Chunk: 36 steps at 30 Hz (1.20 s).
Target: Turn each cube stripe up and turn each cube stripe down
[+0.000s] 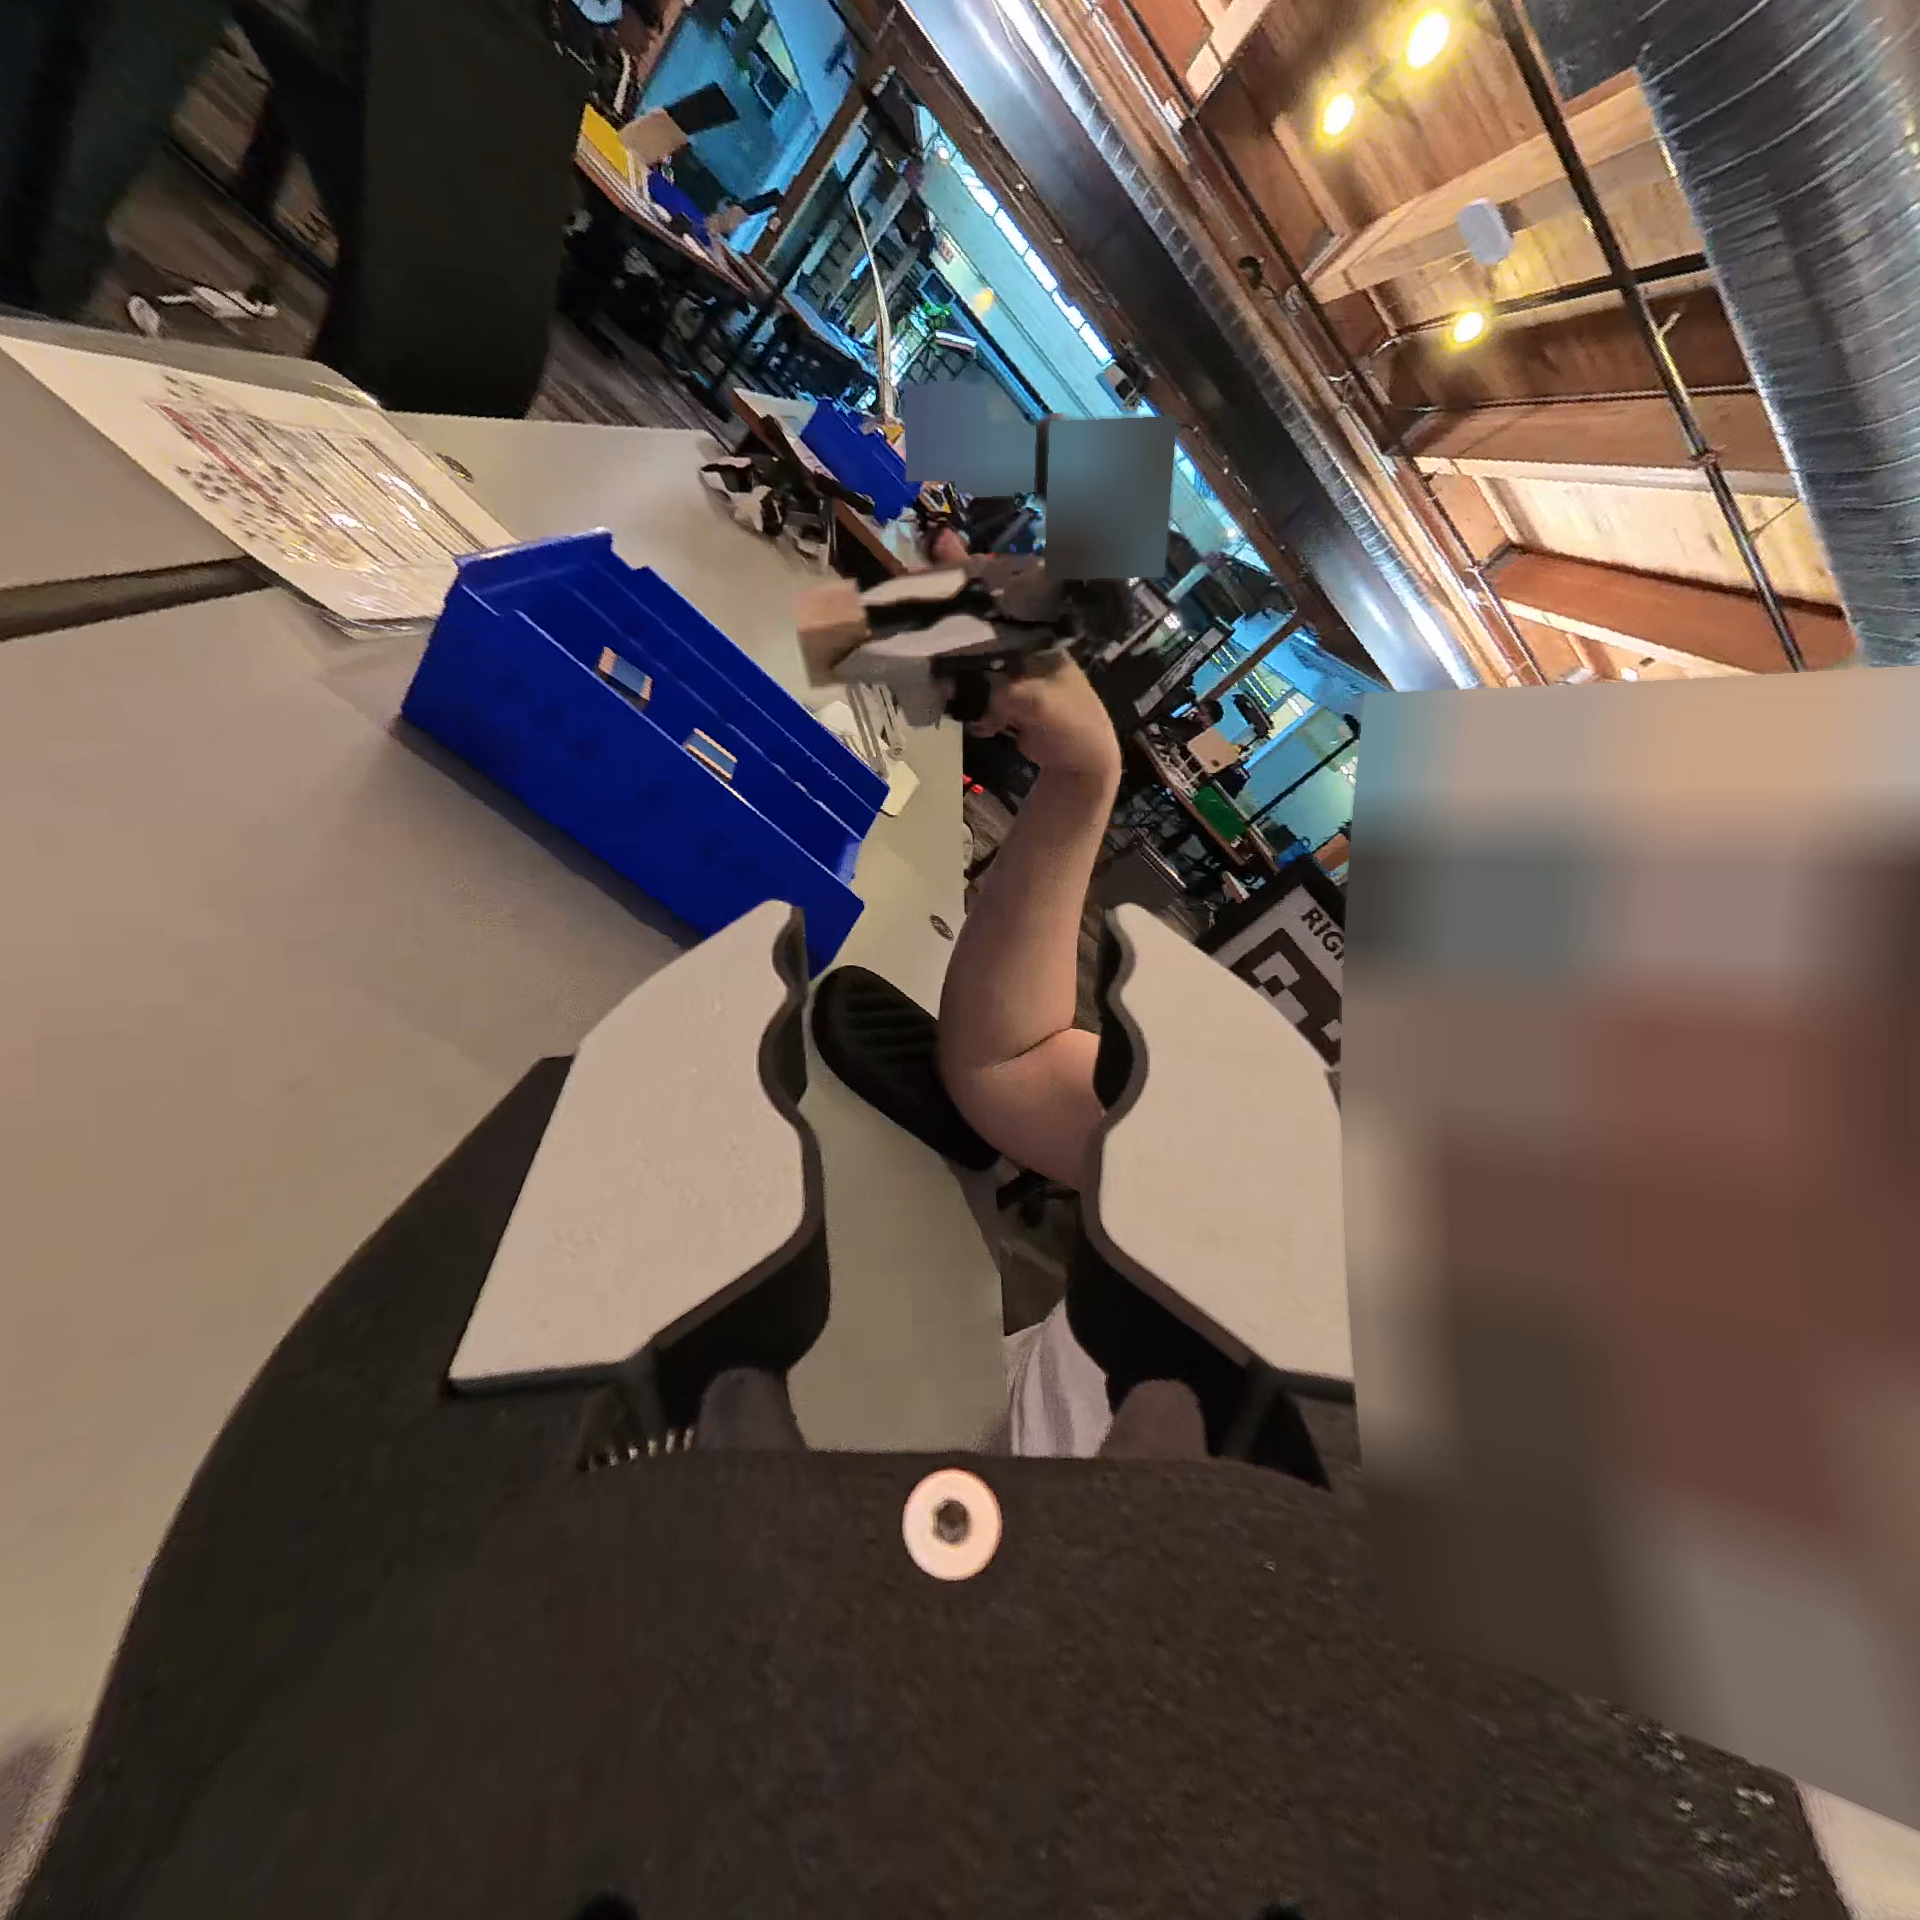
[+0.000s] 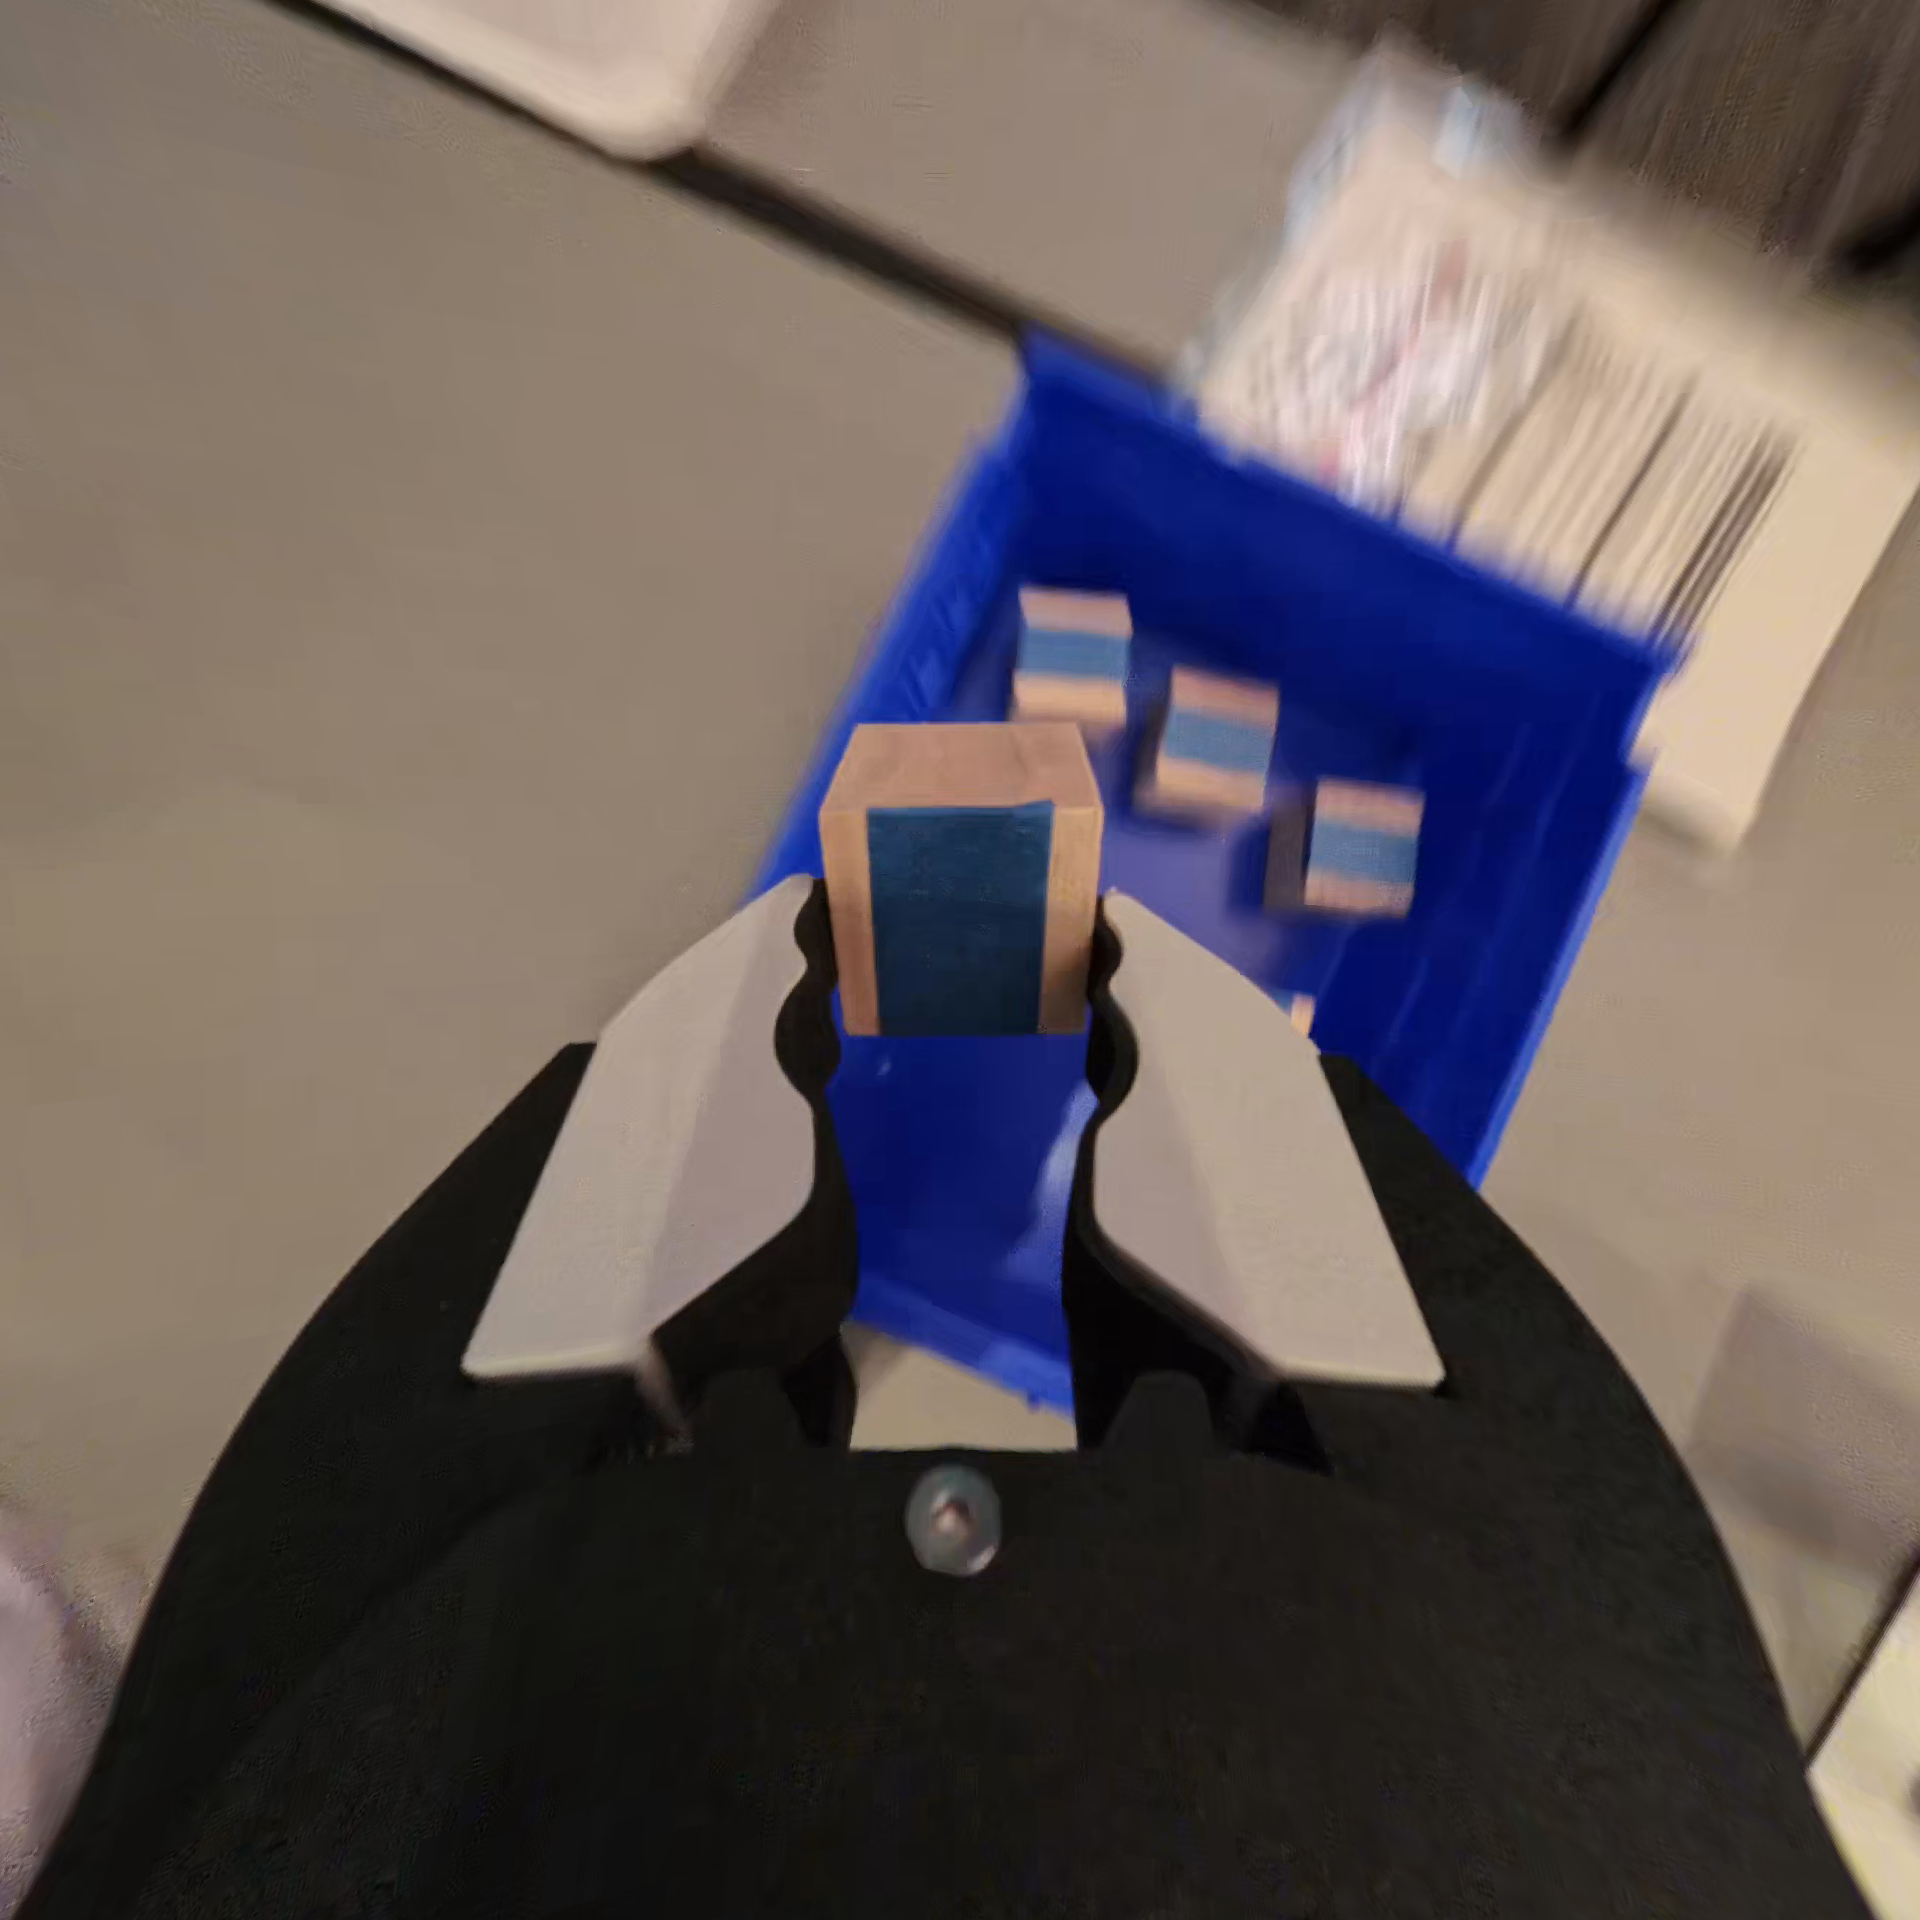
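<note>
Right gripper (image 2: 956, 935) clamps a striped cube (image 2: 956, 883) above the blue bin (image 2: 1538, 1039); left gripper (image 1: 951, 966) gapes empty.

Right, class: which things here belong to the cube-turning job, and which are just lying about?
Part of the job:
- held cube
- three striped cubes in the blue bin
- right hand-held gripper
- left hand-held gripper, open and empty

Lying about:
- printed sheet
- grey table
</note>
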Motion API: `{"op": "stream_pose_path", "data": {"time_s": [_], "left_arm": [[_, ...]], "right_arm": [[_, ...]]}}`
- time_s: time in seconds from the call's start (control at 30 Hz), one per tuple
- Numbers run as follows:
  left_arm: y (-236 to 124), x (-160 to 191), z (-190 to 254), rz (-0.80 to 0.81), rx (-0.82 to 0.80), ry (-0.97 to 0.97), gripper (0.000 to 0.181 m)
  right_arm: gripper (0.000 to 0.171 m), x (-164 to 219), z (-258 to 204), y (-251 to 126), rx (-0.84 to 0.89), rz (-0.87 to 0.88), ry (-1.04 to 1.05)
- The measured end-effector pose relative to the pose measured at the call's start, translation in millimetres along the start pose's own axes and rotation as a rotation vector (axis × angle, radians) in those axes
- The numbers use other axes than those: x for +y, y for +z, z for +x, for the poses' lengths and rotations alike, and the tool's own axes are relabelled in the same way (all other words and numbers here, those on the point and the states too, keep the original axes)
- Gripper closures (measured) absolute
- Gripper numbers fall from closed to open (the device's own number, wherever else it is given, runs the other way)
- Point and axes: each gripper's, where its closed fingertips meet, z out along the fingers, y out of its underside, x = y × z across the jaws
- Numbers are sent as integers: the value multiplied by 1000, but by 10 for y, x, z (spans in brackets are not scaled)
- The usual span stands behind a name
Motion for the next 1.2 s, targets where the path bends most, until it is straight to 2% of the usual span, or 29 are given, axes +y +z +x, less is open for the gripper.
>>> {"op": "stream_pose_path", "data": {"time_s": [0.13,0.33,0.77,0.9,0.97,1.03,1.1,1.2], "left_arm": [[-79,-42,43,22,7,-8,131],[-146,-54,54,26,-15,0,131],[-139,-30,130,8,-7,20,133],[-304,-113,242,40,-27,83,132],[-479,-185,278,69,-103,159,131],[-719,-255,229,94,-261,255,131],[-1038,-317,49,101,-509,353,129],[-1684,-320,-413,51,-976,428,126]], "right_arm": [[125,564,347,508,-55,-294,182],[125,881,447,1006,-43,-523,259],[125,1035,507,1209,-12,-621,304],[112,884,499,1009,12,-552,293],[111,699,501,804,55,-452,266],[112,438,460,564,89,-308,200],[114,142,355,321,104,-141,115],[117,-289,106,18,87,106,-31]]}}
